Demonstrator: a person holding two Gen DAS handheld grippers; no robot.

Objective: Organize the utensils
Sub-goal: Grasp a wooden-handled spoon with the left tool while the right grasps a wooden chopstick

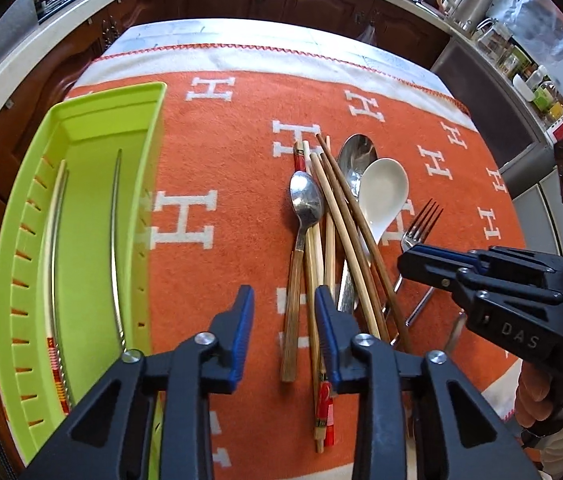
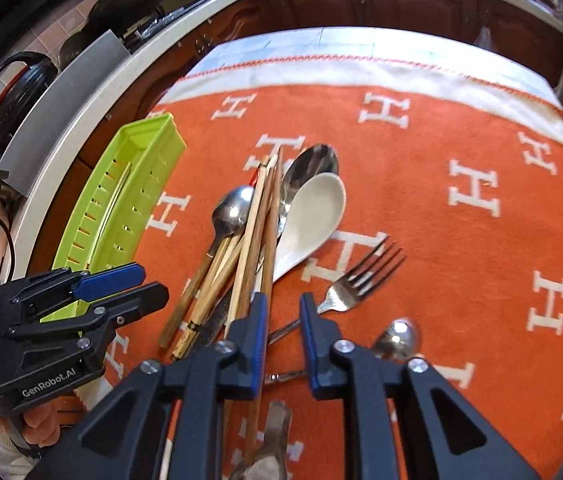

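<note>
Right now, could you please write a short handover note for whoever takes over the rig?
Left gripper: open, empty, above the pile's handles.
Right gripper: open, empty, over the fork handle.
Green tray: at the left, already holds a few chopsticks.
On the orange cloth: wooden chopsticks, wood-handled spoon, large metal spoon, white ceramic spoon, fork, small spoon.
Left: sort the pile into the tray.

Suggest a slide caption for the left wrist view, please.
Open left claw above piled chopsticks and spoons; green tray left.
</note>
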